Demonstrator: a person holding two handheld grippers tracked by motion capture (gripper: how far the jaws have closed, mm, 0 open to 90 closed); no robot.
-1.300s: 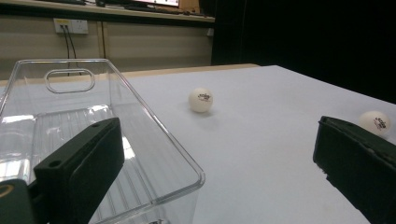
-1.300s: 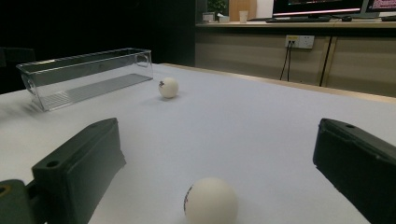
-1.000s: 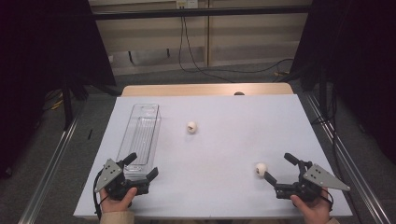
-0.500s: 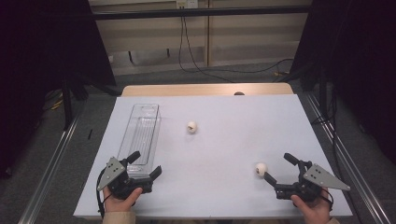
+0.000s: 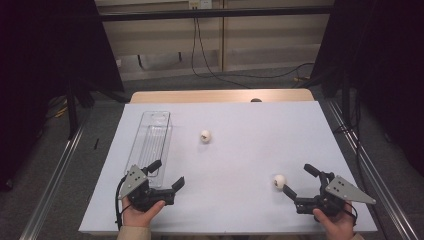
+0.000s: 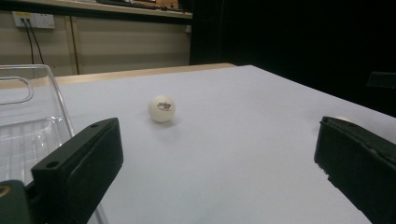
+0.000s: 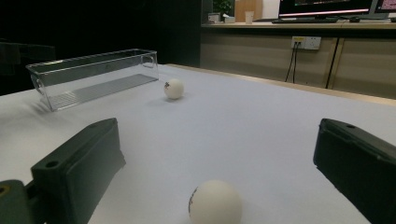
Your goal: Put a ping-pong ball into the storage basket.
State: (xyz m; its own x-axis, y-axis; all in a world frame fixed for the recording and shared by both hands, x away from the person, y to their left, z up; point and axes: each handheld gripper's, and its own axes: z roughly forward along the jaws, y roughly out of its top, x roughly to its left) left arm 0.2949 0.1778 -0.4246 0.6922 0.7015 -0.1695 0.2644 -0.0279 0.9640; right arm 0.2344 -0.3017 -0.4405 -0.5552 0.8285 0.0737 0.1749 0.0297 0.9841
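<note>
Resting low at the lower right of the high view, the right gripper (image 5: 298,179) has its jaws spread wide and holds nothing. The near ball (image 5: 279,181) lies on the white table (image 5: 250,135) just left of it, beside the tip of the lower jaw and apart from both. In the right gripper view the same near ball (image 7: 215,202) sits at the bottom centre of the frame, between the two black jaws and touching neither.

At the lower left of the high view the left gripper (image 5: 167,174) is also spread and empty, its upper jaw over the near end of the clear plastic bin (image 5: 152,142). The far ball (image 5: 205,136) lies near the table's middle, just right of the bin and well apart from both grippers.
</note>
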